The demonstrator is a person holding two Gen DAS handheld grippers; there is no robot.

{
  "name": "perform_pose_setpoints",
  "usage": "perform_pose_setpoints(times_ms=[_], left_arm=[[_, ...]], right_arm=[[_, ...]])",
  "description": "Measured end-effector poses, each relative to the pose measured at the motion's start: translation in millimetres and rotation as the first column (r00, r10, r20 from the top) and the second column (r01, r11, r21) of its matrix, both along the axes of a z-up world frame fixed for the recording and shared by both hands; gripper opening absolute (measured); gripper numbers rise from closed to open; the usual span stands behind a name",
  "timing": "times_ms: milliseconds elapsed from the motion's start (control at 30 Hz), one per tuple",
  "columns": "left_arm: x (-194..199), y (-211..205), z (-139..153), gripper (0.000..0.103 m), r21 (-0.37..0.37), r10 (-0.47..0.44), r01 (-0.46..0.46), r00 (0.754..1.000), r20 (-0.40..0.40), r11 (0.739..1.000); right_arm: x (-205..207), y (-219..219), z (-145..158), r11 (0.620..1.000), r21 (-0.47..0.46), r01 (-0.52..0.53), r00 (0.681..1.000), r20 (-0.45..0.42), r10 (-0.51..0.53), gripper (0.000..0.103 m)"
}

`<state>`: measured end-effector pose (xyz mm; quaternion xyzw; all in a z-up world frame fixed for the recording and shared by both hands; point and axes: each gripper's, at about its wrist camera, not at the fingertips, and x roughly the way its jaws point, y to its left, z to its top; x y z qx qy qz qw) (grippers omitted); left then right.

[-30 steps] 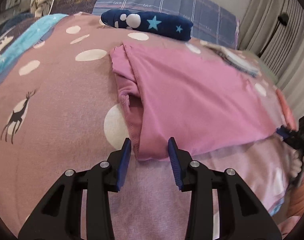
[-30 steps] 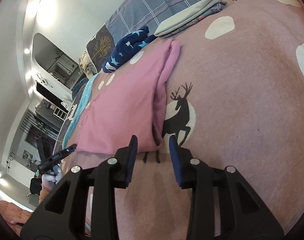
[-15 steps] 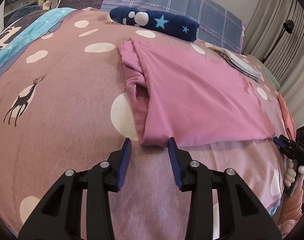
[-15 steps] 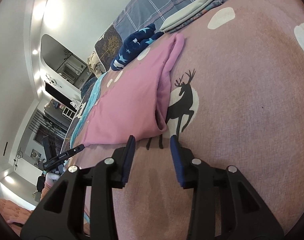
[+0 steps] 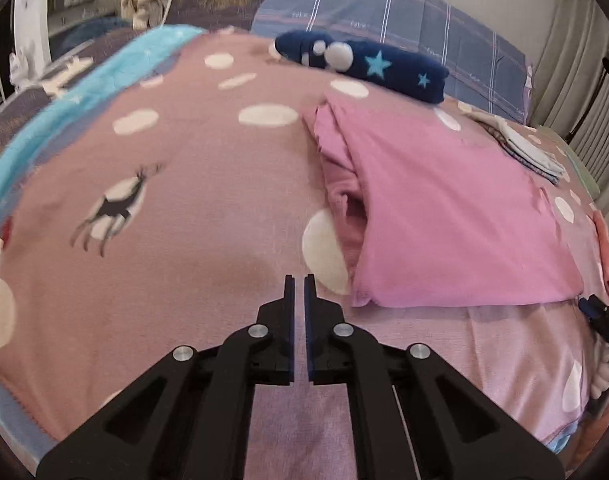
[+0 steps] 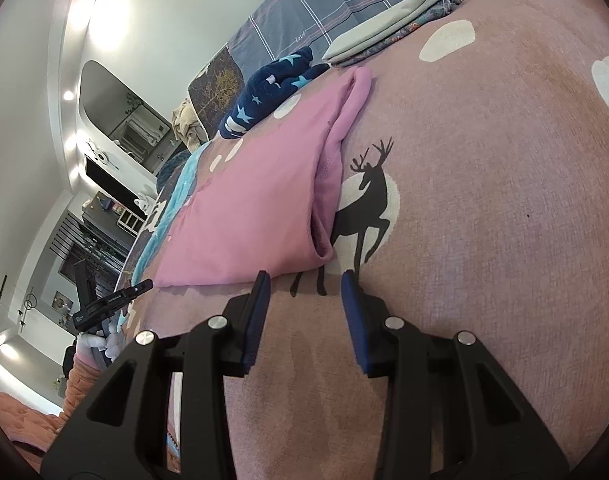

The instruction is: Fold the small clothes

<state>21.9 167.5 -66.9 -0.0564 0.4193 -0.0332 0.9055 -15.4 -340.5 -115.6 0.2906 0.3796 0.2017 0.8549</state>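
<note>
A folded pink garment [image 5: 444,216] lies flat on the pink spotted bedspread [image 5: 192,200]. My left gripper [image 5: 299,280] is shut with nothing between its fingers, just left of the garment's near left corner and apart from it. In the right wrist view the same pink garment [image 6: 256,200] lies ahead and to the left. My right gripper [image 6: 306,278] stands open just short of the garment's near right corner, over a printed deer [image 6: 364,204], with no cloth between its fingers.
A dark blue starred garment [image 5: 364,66] lies behind the pink one near a grey checked pillow [image 5: 404,28]. Folded pale clothes [image 5: 532,152] are stacked at the back right. The other gripper [image 5: 604,320] shows at the right edge. Room furniture lies beyond the bed's left side.
My left gripper has shut empty and swung left, away from the garment's near corner. My right gripper has barely moved and stays open.
</note>
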Motion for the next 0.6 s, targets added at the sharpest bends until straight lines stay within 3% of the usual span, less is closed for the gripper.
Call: perform_pose_setpoints(times_ms=[67, 100, 200, 267, 367, 400, 467, 567, 600], left_arm=[[-6, -13, 15, 0.004, -0.008, -0.06, 0.061, 0.997, 0.054, 0.998], [-8, -35, 27, 0.007, -0.015, -0.133, 0.135, 0.987, 0.092, 0.991], [-8, -92, 40, 0.024, -0.006, -0.31, 0.314, 0.941, 0.135, 0.949], [-7, -136, 39, 0.033, -0.01, -0.435, 0.44, 0.89, 0.133, 0.898], [-4, -207, 22, 0.036, 0.023, -0.603, 0.603, 0.794, 0.077, 0.797], [-5, -237, 11, 0.036, 0.05, -0.659, 0.657, 0.751, 0.046, 0.752], [-12, -274, -2, 0.036, 0.075, -0.724, 0.722, 0.689, 0.013, 0.688], [-22, -312, -14, 0.036, 0.143, -0.786, 0.779, 0.618, -0.014, 0.61], [-22, -320, -17, 0.036, 0.164, -0.795, 0.786, 0.607, -0.021, 0.596]], right_arm=[[1, 0, 4, 1.0, 0.005, 0.001, 1.0, -0.004, -0.001, 0.038], [1, -1, 6, 1.0, 0.011, 0.001, 1.0, -0.002, -0.001, 0.038], [3, -4, 14, 1.0, 0.017, 0.012, 1.0, 0.014, -0.012, 0.038], [3, -6, 19, 1.0, 0.02, 0.022, 0.999, 0.03, -0.023, 0.038], [1, -12, 21, 0.997, -0.01, 0.072, 0.997, 0.025, -0.072, 0.038], [0, -14, 22, 0.996, -0.028, 0.09, 0.996, 0.019, -0.089, 0.037], [-2, -17, 21, 0.992, -0.059, 0.116, 0.993, 0.012, -0.115, 0.036], [-4, -23, 20, 0.993, -0.034, 0.116, 0.993, 0.005, -0.116, 0.03], [-2, -24, 19, 0.994, -0.028, 0.109, 0.994, 0.004, -0.109, 0.027]])
